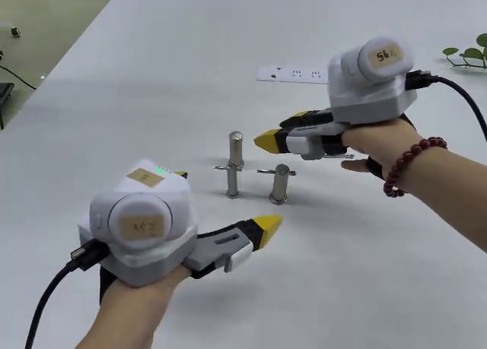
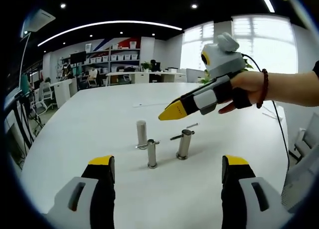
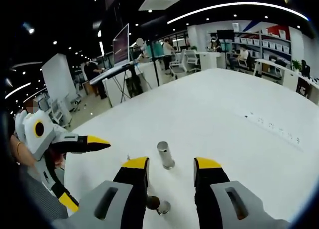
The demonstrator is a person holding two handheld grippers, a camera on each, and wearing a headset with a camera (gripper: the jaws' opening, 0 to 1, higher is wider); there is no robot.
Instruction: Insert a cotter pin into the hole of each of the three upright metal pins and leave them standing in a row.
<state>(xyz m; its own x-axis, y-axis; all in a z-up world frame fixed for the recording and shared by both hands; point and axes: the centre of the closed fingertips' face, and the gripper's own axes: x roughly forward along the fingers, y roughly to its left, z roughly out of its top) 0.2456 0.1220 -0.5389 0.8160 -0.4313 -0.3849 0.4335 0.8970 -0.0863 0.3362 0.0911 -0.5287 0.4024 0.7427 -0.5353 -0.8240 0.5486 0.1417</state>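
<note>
Back pin point(image 1: 236, 147): plain grey metal cylinder with a flat top and a smooth, bare shaft. It stands upright on the white table, farthest from the person.
Front pin point(image 1: 232, 183): slim grey metal pin with a widened foot, upright, just in front of the back pin.
First cotter pin point(image 1: 227, 167): thin metal piece set crosswise through the front pin near its top, roughly level, sticking out on both sides.
Right pin point(image 1: 281, 184): shorter grey pin with a flared base, upright, beside the front pin.
Second cotter pin point(image 1: 265, 171): lodged near the right pin's top, jutting out to the left.
Layout: the three pins stand close together without touching, in a small triangle.
</note>
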